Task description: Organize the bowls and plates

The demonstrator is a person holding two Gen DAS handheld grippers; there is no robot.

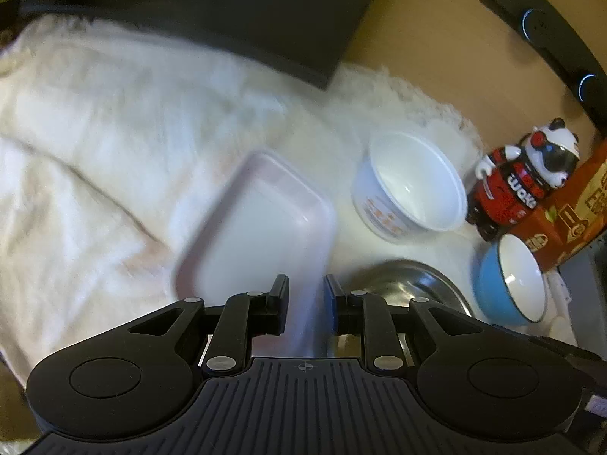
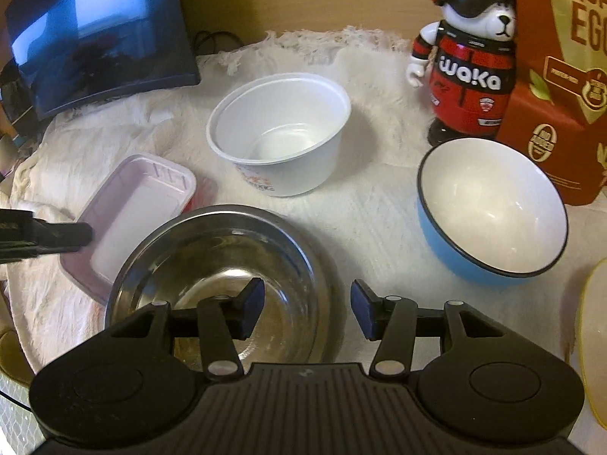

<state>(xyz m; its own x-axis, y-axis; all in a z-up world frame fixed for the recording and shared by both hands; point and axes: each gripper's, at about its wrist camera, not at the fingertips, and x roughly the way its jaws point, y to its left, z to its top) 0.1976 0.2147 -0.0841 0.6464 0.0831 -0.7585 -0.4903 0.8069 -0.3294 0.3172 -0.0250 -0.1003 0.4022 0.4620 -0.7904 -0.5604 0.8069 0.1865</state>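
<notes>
A pale pink rectangular tray (image 1: 258,227) lies on the white cloth; my left gripper (image 1: 305,295) straddles its near rim, jaws partly closed, grip unclear through blur. The tray (image 2: 140,204) and the left gripper's finger (image 2: 57,237) also show in the right wrist view. A steel bowl (image 2: 220,254) sits beside the tray; my right gripper (image 2: 307,303) is open above its near right rim. It also shows in the left wrist view (image 1: 413,284). A white plastic bowl (image 2: 280,129) stands behind, and a blue bowl (image 2: 493,208) at right.
A panda figurine (image 2: 466,57) and a red carton (image 2: 561,76) stand at the back right. A dark monitor (image 2: 95,30) stands at the back left. A yellow-rimmed dish edge (image 2: 592,345) shows at the far right. A white cloth (image 2: 379,208) covers the table.
</notes>
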